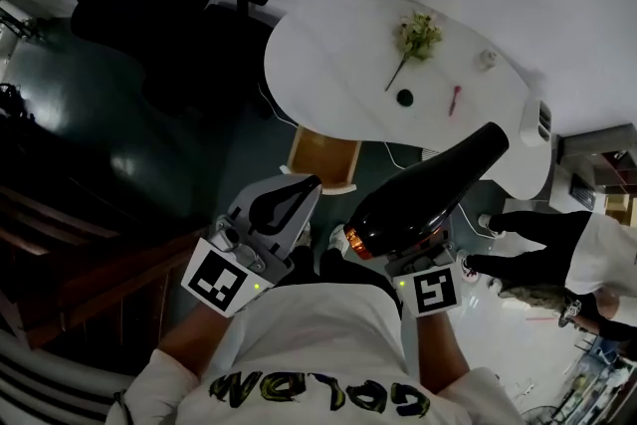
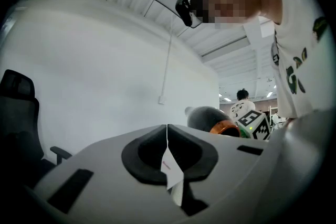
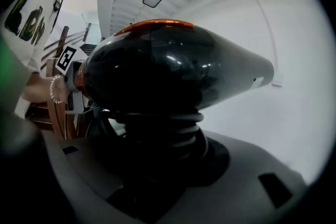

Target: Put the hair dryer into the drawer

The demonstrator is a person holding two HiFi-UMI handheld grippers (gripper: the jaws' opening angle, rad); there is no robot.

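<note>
Right tool clamps the ribbed handle of the hair dryer, jaws held fairly wide by the handle's thickness. The dryer's bulky body sits above the jaws and its nozzle juts ahead of the tool and off to its right. Left tool has its jaws together with only a small white tag at the seam, and it carries nothing. The wooden drawer appears pulled out under the white desk, ahead of and below both tools. Risks, as judged: the top-heavy body could pivot in the grip on the ribbed handle and slip. The long nozzle could strike the desk edge or the drawer wall if it goes in at an angle. With its jaws together, the left tool gives the dryer no support.
</note>
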